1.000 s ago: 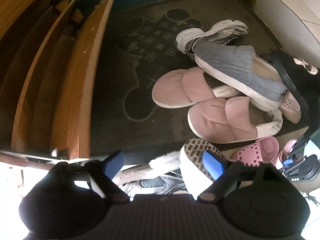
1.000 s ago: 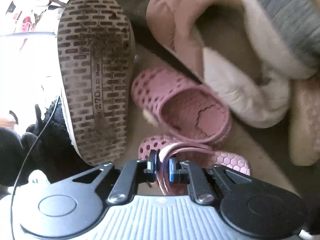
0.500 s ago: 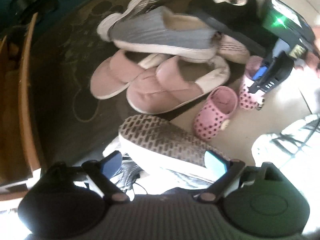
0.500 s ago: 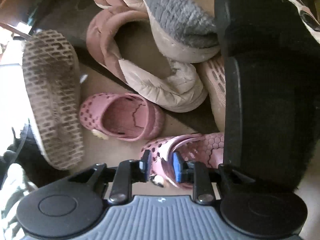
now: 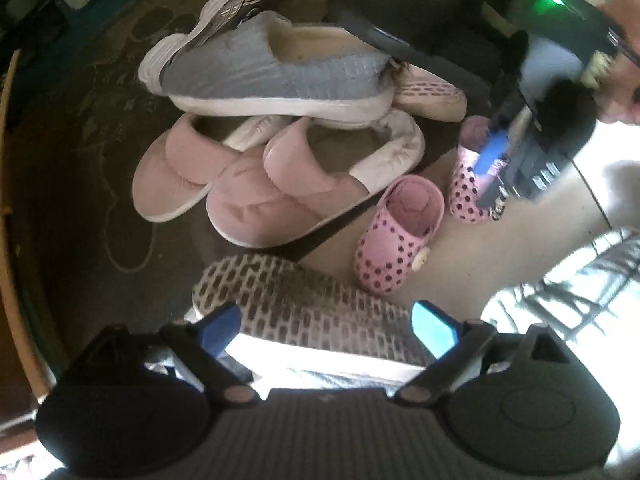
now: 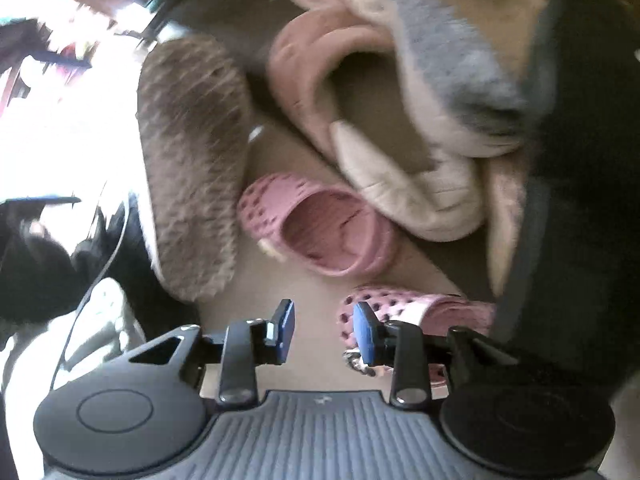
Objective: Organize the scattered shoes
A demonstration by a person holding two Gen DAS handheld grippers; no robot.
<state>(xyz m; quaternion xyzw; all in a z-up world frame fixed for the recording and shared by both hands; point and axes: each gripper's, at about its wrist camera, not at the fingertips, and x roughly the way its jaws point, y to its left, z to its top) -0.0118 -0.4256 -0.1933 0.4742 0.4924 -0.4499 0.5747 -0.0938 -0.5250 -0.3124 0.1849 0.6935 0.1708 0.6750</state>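
Here, the whole heap of shoes is laid out only in the left wrist view: a grey slipper (image 5: 276,76) is stacked over two pink padded slippers (image 5: 280,184), with a white sneaker (image 5: 224,12) behind them on the dark rug (image 5: 80,128), and a black shoe (image 5: 436,36) at the far right. The left hand-held gripper (image 5: 328,330) is held spread wide above an upturned shoe sole (image 5: 304,312), nothing being gripped.

The right hand-held gripper (image 6: 325,332) is seen from outside only in that view, beside a pink perforated clog (image 5: 466,176). In the blurred right wrist view its fingers are parted and empty, with that clog (image 6: 420,312) just right of its right finger. The second pink clog (image 6: 320,228) lies on the bare floor (image 6: 280,316) ahead, between the sole (image 6: 192,160) and the slippers.
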